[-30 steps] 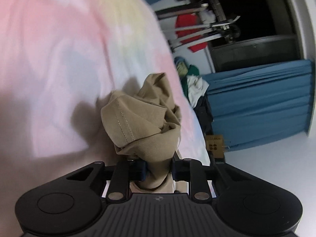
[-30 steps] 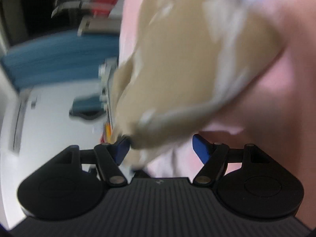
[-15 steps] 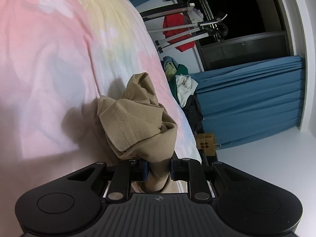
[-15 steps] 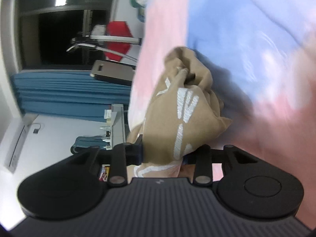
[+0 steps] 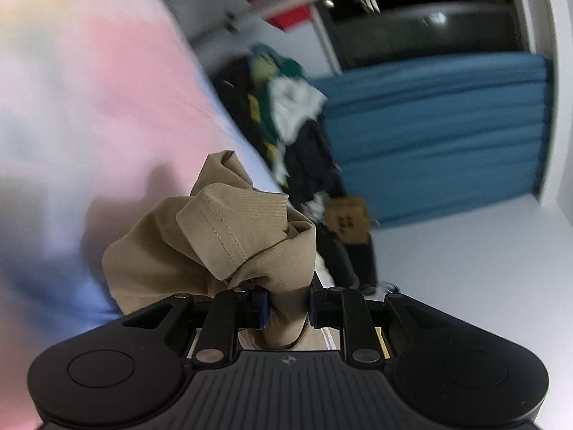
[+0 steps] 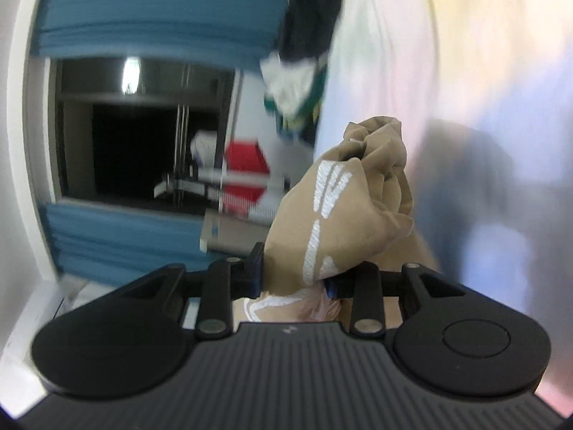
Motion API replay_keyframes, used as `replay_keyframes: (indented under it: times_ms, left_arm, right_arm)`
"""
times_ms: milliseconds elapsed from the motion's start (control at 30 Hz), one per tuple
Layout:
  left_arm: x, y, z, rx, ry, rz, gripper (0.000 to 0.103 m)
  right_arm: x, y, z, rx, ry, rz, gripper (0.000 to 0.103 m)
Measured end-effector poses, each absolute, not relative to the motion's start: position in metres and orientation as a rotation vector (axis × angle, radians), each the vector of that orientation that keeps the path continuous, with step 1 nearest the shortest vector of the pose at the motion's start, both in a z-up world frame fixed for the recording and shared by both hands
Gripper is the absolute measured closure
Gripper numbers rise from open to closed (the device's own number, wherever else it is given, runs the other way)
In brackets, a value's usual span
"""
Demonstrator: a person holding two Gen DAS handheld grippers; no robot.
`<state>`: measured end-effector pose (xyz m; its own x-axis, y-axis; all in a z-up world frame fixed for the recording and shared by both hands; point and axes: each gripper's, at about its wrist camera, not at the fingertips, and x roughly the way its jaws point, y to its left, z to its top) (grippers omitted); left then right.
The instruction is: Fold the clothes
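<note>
A tan garment [image 5: 229,243] is bunched in front of my left gripper [image 5: 288,310], whose blue pads press on a hemmed fold of it. In the right wrist view another part of the tan garment [image 6: 340,215], with white printed stripes, is bunched up with my right gripper [image 6: 293,279] shut on it. Both bunches hang above a pastel tie-dye sheet [image 5: 89,107], seen also as the tie-dye sheet [image 6: 483,71] on the right. The rest of the garment is hidden below the grippers.
A pile of clothes [image 5: 286,107] in green, white and black lies at the sheet's far edge, next to a brown box [image 5: 349,218]. Blue curtains [image 5: 447,125] and a dark window stand behind, with a red cloth [image 6: 247,168] on a drying rack.
My right gripper went from open around the tan cloth to shut on it. Both grippers have lifted and swung with the garment, so the background has shifted and blurred.
</note>
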<state>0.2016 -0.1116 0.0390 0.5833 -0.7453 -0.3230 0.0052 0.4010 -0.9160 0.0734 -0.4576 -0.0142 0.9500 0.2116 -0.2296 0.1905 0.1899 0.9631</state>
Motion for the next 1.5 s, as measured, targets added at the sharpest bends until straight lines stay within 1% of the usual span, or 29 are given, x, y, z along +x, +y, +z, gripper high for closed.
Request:
replay_keyframes:
  times_ms: [100,167,233,367,500,600,700,800,833,867,967,1000,1033,1067,1100,1200,1267,1300,1333,1367,1400,1433,1500]
  left_arm:
    - [0.237,-0.185,0.034,-1.077,0.846,-0.619,0.082]
    - [0.255,-0.226,0.029,-1.052,0.816,-0.682,0.082]
    - [0.269,-0.261,0.018,-1.032,0.801,-0.728,0.082]
    - [0.276,-0.295,-0.016,-0.932,0.813,-0.754,0.082]
    - [0.267,-0.292,-0.066,-0.879,0.914,-0.721,0.082]
    - [0.251,-0.276,-0.091,-0.842,0.959,-0.721,0.082]
    - [0.231,-0.256,-0.112,-0.792,0.998,-0.712,0.079]
    - [0.223,-0.247,-0.123,-0.721,1.022,-0.678,0.072]
    - [0.222,-0.246,-0.123,-0.700,1.022,-0.667,0.069]
    - [0.220,-0.245,-0.122,-0.679,1.021,-0.656,0.062]
    - [0.206,-0.238,-0.098,-0.609,0.989,-0.641,0.047]
    - [0.200,-0.235,-0.087,-0.580,0.971,-0.650,0.046]
    - [0.194,-0.232,-0.076,-0.545,0.949,-0.659,0.041]
    - [0.187,-0.229,-0.065,-0.510,0.926,-0.666,0.037]
    - [0.181,-0.231,-0.050,-0.471,0.899,-0.678,0.036]
    - [0.167,-0.240,-0.010,-0.377,0.842,-0.703,0.029]
    - [0.150,-0.238,0.016,-0.324,0.796,-0.721,0.020]
    - [0.141,-0.237,0.030,-0.298,0.769,-0.730,0.019]
    - [0.131,-0.237,0.042,-0.270,0.743,-0.731,0.016]
    - [0.122,-0.236,0.053,-0.241,0.718,-0.730,0.009]
    - [0.110,-0.234,0.063,-0.217,0.689,-0.727,0.006]
    - [0.098,-0.231,0.073,-0.194,0.660,-0.722,0.001]
    - [0.074,-0.225,0.092,-0.152,0.606,-0.721,0.000]
  right_arm:
    - [0.091,-0.513,0.001,1.321,0.276,-0.043,0.068]
    - [0.100,-0.546,0.004,1.269,0.233,-0.074,0.068]
    - [0.107,-0.570,-0.001,1.227,0.201,-0.093,0.068]
    - [0.118,-0.596,-0.030,1.121,0.207,-0.113,0.068]
    - [0.112,-0.597,-0.078,1.101,0.325,-0.130,0.068]
    - [0.096,-0.586,-0.105,1.101,0.404,-0.123,0.068]
    - [0.070,-0.572,-0.125,1.136,0.442,-0.124,0.067]
    - [0.050,-0.555,-0.142,1.156,0.498,-0.158,0.065]
    - [0.049,-0.553,-0.146,1.168,0.510,-0.175,0.064]
    - [0.048,-0.553,-0.145,1.183,0.519,-0.186,0.062]
    - [0.045,-0.551,-0.128,1.174,0.574,-0.226,0.053]
    - [0.041,-0.548,-0.117,1.138,0.600,-0.245,0.048]
    - [0.036,-0.545,-0.106,1.090,0.618,-0.261,0.042]
    - [0.031,-0.540,-0.093,1.040,0.627,-0.273,0.040]
    - [0.027,-0.535,-0.079,0.992,0.629,-0.282,0.036]
    - [0.005,-0.517,-0.037,0.823,0.610,-0.285,0.035]
    - [-0.012,-0.504,-0.010,0.713,0.574,-0.284,0.023]
    - [-0.020,-0.497,0.003,0.661,0.556,-0.284,0.021]
    - [-0.029,-0.490,0.016,0.620,0.538,-0.281,0.015]
    - [-0.033,-0.484,0.027,0.594,0.525,-0.277,0.014]
    - [-0.038,-0.478,0.038,0.573,0.515,-0.274,0.015]
    - [-0.043,-0.473,0.047,0.557,0.506,-0.273,0.015]
    - [-0.058,-0.461,0.061,0.518,0.488,-0.281,0.015]
